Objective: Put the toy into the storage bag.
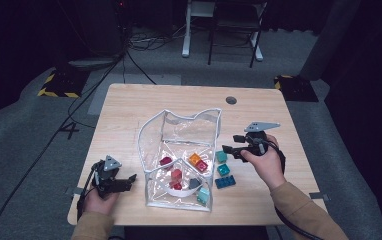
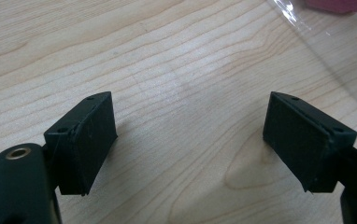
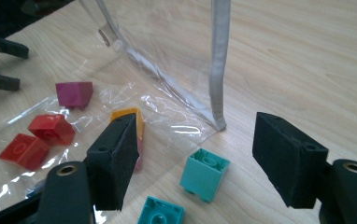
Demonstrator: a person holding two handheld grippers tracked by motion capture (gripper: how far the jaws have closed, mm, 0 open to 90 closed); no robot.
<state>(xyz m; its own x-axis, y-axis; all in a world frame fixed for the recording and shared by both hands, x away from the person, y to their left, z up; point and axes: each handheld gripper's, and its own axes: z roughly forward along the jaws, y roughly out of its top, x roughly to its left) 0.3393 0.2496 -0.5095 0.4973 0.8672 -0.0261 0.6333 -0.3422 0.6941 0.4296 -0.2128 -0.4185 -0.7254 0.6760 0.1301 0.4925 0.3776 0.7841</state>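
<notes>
Both forearms came in at the near edge, one hand on each tool. So the right gripper [image 1: 229, 150] was spread wide with nothing between its jaws, hanging just above the teal brick [image 3: 204, 173] that sat on the bare table [image 1: 259, 105] right outside the clear pouch [image 1: 179, 150], off the pouch's right edge. From the right gripper view that brick lay dead ahead and a little below, in the gap between the two jaws, stud side up, near enough square (so no real long axis to line up with). A second teal brick [image 3: 160, 212] sat closer still, low between the jaws. The left gripper [image 1: 124, 181] was open too, parked over wood at the pouch's near-left corner, well apart from the teal ones. I'd say the right one had the shorter trip by far, basically a straight drop.
</notes>
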